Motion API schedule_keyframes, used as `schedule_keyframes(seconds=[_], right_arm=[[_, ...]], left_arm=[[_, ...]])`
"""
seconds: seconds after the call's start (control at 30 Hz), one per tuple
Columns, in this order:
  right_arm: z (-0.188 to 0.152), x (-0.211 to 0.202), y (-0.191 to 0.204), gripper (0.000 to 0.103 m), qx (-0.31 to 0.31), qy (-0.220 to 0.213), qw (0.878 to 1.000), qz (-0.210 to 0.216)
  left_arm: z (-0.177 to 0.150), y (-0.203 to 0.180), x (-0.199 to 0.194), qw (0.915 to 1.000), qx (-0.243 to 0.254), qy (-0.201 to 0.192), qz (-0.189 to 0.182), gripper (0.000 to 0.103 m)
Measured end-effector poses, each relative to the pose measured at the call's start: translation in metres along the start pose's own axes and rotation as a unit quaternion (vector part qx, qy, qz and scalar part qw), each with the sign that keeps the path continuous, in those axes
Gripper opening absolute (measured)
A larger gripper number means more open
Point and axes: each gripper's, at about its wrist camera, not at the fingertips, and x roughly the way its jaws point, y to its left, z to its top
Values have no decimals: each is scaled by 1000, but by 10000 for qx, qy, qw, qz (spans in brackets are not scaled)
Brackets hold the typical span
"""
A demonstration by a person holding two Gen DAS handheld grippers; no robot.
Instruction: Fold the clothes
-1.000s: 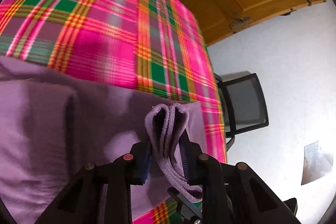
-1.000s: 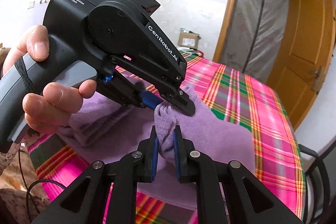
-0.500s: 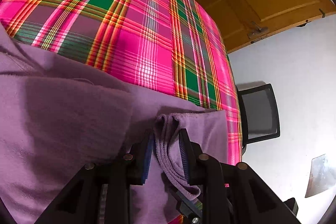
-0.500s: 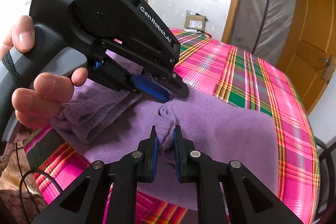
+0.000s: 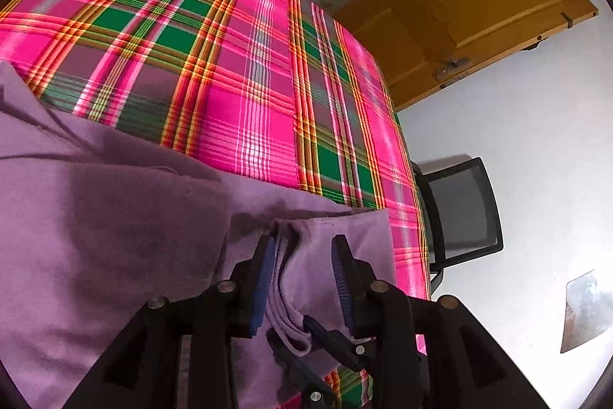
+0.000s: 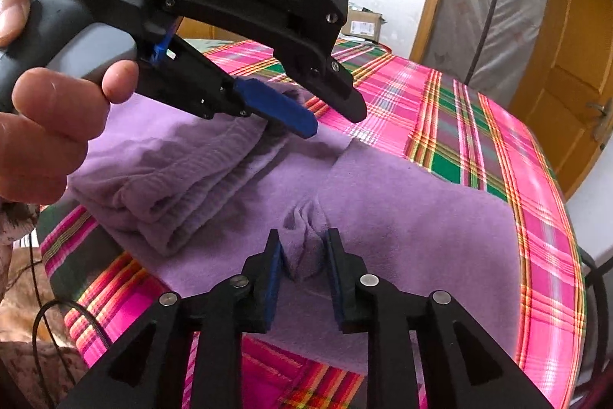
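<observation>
Both tongs are over the purple garment (image 6: 402,217), which lies on the plaid-covered bed (image 6: 536,186) toward its near edge. Starting at the left: the left gripper (image 6: 333,114) stands parted above the cloth, its blue pad and black finger apart with nothing pinched between them; in its own view a loose hem fold rises between the fingers, beside the left pad and clear of the right one. Below it, toward the near left corner, part of the garment is already doubled into a thick ribbed roll (image 6: 164,186). Further right, the right gripper (image 6: 302,255) has its fingers either side of a small raised pucker of fabric; the pads look slightly off it, so I judge it loose rather than clamped. Right of that the cloth lies flat in a smooth panel. By my reading the fold is partly made, with further folds probably left.
</observation>
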Motion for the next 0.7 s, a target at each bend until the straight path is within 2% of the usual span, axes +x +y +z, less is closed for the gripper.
schedule_keyframes(seconds=[0.3, 0.4, 0.57, 0.7], right_arm=[[-3, -10, 5, 28, -100, -18, 9997, 206], [-2, -25, 2, 28, -111, -239, 9992, 298], [-3, -51, -28, 28, 174, -631, 9978, -76], [-12, -46, -66, 28, 667, -404, 9946, -685]], left_arm=[[-8, 2, -20, 9998, 50, -183, 2, 31], [-10, 6, -28, 9997, 13, -263, -11, 31], [-15, 12, -37, 9995, -56, -315, -1, 32], [-20, 5, -35, 9996, 3, -270, -103, 32]])
